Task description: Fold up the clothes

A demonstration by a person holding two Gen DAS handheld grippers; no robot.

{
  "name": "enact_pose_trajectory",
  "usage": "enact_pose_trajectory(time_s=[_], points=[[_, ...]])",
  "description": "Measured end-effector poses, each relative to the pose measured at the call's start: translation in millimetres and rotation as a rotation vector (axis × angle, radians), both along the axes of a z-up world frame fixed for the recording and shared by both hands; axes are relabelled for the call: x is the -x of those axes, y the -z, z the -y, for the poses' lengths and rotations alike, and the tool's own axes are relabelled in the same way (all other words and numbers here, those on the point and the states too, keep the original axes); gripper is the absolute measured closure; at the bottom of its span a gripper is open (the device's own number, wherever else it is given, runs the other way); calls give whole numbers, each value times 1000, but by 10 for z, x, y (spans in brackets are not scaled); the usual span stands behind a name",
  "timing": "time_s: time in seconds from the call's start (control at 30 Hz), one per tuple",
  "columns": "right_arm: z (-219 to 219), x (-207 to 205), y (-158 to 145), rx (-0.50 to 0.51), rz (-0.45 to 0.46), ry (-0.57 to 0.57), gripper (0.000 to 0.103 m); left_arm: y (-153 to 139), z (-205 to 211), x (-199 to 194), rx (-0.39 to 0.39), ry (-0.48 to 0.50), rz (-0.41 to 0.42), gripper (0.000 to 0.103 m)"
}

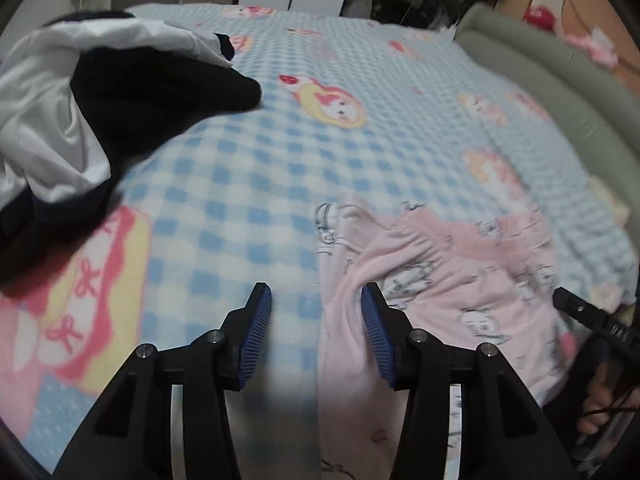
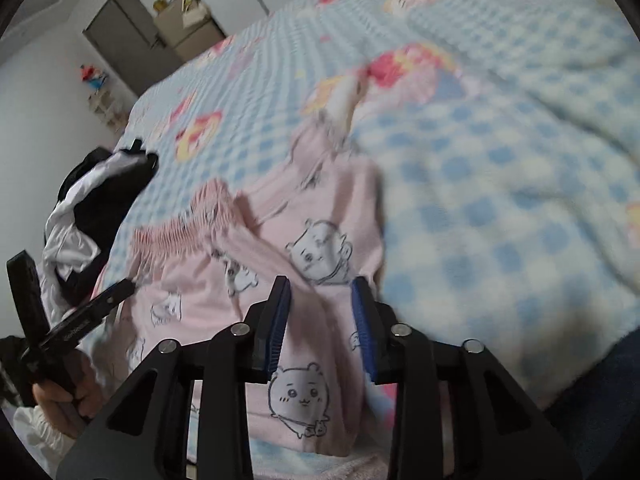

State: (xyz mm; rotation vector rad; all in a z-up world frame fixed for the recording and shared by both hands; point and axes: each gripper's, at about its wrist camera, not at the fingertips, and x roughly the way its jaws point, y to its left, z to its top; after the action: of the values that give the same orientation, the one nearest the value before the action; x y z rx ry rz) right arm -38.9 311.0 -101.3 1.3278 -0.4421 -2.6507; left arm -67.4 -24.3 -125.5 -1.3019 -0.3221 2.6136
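Note:
Pink pyjama pants (image 1: 460,280) printed with cartoon animals lie crumpled on the blue checked blanket (image 1: 280,152), their gathered waistband (image 1: 452,232) towards the far side. My left gripper (image 1: 316,300) is open just above the blanket, and the pants' left edge runs between its fingers. In the right wrist view my right gripper (image 2: 322,296) is open over the pants (image 2: 320,220), with a ridge of pink cloth in the gap. The left gripper (image 2: 74,271) shows there at the left, open, held by a hand (image 2: 52,396). One right gripper finger (image 1: 576,308) enters the left wrist view.
A heap of black and white clothes (image 1: 80,112) lies at the blanket's left side, also seen as a heap (image 2: 92,216) in the right wrist view. A grey padded bed frame (image 1: 540,68) borders the far right. A door (image 2: 124,36) and wall stand beyond the bed.

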Motion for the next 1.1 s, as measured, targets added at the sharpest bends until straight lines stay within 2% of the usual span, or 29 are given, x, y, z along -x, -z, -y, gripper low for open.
enact_pose_trajectory(time_s=[0.03, 0.07, 0.1, 0.13, 0.17, 0.27, 0.33, 0.4, 0.47, 0.5, 0.57, 0.6, 0.63, 0.7, 0.77, 0.8, 0.83, 0.87, 0.93, 1.03, 1.07, 1.1], points=[[38, -49, -69, -37, -38, 2, 52, 7, -36, -8, 10, 18, -1, 54], [76, -58, -77, -74, -41, -4, 39, 29, -105, -13, 71, 24, 1, 53], [114, -46, -55, -111, -27, -13, 34, 60, -173, -13, 136, 30, 4, 51], [153, -35, -32, -148, -13, -22, 35, 103, -241, -5, 206, 33, 9, 49], [191, -23, -9, -185, 1, -31, 36, 117, -270, -4, 242, 29, 15, 49], [251, 14, 67, -267, 49, -51, 47, 13, -184, -45, 180, -9, 31, 50], [83, -16, -5, -160, 56, -7, 47, -17, -190, -127, 132, 11, 30, 52], [-70, -100, -119, -73, 16, 38, 39, -48, -196, -210, 85, 30, 30, 51], [-93, -141, -148, -42, -8, 30, 35, -78, -202, -292, 37, 50, 29, 51], [-66, -141, -136, -33, -6, 12, 35, -64, -210, -307, 42, 53, 38, 51], [71, -139, -92, -93, 2, -14, 39, 54, -181, -239, 121, 9, 107, 51], [144, -140, -70, -130, 5, -24, 43, 59, -135, -220, 111, -7, 132, 51], [182, -164, -77, -193, -6, -7, 44, 22, -88, -221, 67, -2, 136, 51], [171, -250, -126, -254, -51, 39, 43, -94, -48, -272, -10, 29, 87, 47], [101, -274, -146, -174, -66, 20, 40, -124, -47, -300, -34, 48, 44, 43], [66, -281, -149, -126, -70, 5, 39, -94, -57, -291, -23, 47, 44, 43], [86, -262, -127, -102, -65, -17, 39, -25, -72, -257, 23, 31, 72, 43], [154, -235, -86, -109, -51, -52, 39, 18, -57, -233, 59, 7, 91, 43], [295, -209, -33, -235, -33, -65, 41, 2, 38, -236, 54, -43, 86, 44], [204, -159, 11, -286, 8, 36, 43, -44, 130, -251, 37, -91, 64, 51], [113, -168, -8, -229, 12, 67, 44, -108, 42, -282, 12, -46, 26, 60], [-2, -189, -43, -135, 9, 96, 43, -172, -46, -314, -14, -1, -12, 61]])
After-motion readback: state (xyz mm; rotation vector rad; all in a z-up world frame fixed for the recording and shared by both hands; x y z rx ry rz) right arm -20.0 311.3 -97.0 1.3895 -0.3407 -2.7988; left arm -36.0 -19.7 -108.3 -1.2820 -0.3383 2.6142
